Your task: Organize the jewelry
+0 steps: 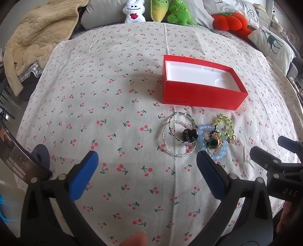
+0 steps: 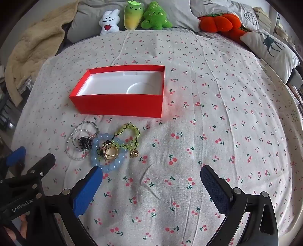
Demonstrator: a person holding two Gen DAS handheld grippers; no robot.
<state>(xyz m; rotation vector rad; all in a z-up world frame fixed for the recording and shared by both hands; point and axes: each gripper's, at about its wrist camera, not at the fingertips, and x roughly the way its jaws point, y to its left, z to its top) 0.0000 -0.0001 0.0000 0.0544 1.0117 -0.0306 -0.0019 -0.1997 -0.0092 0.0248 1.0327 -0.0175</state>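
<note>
An open red box (image 1: 200, 94) with a white empty insert lies on the cherry-print cloth; it also shows in the right wrist view (image 2: 117, 106). In front of it lies a pile of jewelry: clear bead bracelets (image 1: 170, 140) (image 2: 75, 143), a black brooch (image 1: 189, 135) (image 2: 84, 143), a light blue bead bracelet (image 1: 220, 151) (image 2: 117, 160), a yellow-green bead bracelet (image 1: 226, 123) (image 2: 130, 132), a gold and green pendant (image 1: 215, 140) (image 2: 109, 151) and a small gold ring (image 2: 134, 153). My left gripper (image 1: 146, 162) is open and empty, near the pile. My right gripper (image 2: 151, 177) is open and empty, right of the pile.
Plush toys (image 1: 157, 11) (image 2: 136, 17), an orange plush (image 2: 219, 22), pillows (image 2: 269, 51) and a beige blanket (image 1: 37, 37) line the far and left edges. The other gripper's black frame shows at the right of the left wrist view (image 1: 280, 166).
</note>
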